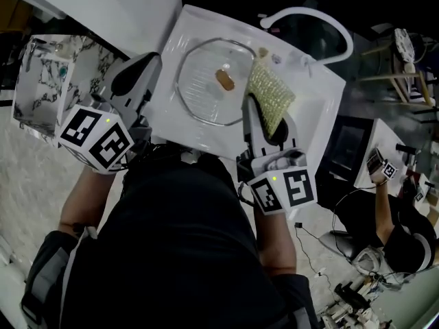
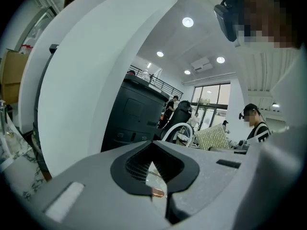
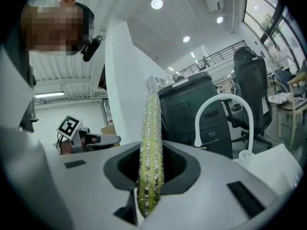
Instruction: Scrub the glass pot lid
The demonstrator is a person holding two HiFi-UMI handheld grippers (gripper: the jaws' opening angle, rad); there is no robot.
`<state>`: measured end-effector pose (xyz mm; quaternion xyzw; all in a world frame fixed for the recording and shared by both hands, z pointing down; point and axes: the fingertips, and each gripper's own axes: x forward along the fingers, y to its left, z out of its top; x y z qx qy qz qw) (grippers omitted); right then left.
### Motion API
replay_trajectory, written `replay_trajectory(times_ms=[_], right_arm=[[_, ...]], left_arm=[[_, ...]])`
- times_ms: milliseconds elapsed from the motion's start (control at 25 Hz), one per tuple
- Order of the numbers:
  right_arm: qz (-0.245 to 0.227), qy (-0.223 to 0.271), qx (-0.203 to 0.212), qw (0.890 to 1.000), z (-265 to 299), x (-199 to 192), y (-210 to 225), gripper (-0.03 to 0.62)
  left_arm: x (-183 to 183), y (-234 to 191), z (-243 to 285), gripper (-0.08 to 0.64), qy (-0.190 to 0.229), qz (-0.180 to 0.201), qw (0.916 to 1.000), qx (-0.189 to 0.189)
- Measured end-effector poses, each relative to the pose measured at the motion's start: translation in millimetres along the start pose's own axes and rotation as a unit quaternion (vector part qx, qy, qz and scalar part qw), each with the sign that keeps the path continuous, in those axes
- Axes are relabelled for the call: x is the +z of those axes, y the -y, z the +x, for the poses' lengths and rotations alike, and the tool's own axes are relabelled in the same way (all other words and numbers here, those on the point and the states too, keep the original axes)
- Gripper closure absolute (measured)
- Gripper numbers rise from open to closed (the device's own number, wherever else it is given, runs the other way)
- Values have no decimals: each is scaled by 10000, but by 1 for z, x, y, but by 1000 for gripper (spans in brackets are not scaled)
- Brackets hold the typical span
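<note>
While right gripper [image 1: 266, 115] clamps sponge [image 1: 269, 88], lid [image 1: 202, 81] lies beside.

White sink [image 1: 322, 98], curved white faucet [image 1: 305, 10], marbled surface [image 1: 48, 81] left, seated person [image 1: 401, 242] right.

The faucet [image 1: 302, 10] arches over the sink's [image 1: 317, 107] far corner; the glass pot lid's [image 1: 202, 81] middle lies unobstructed.

no legible text, labels or numbers anywhere.
</note>
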<state>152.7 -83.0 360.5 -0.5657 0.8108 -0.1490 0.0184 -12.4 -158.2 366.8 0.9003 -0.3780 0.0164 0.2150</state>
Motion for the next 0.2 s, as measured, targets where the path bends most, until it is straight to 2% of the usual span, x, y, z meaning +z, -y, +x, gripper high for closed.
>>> replay_trajectory(times_ms=[200], right_arm=[[62, -12, -64, 10000, -10, 4, 12, 526]], left_arm=[[-1, 13, 8, 559, -47, -1, 10000, -46]])
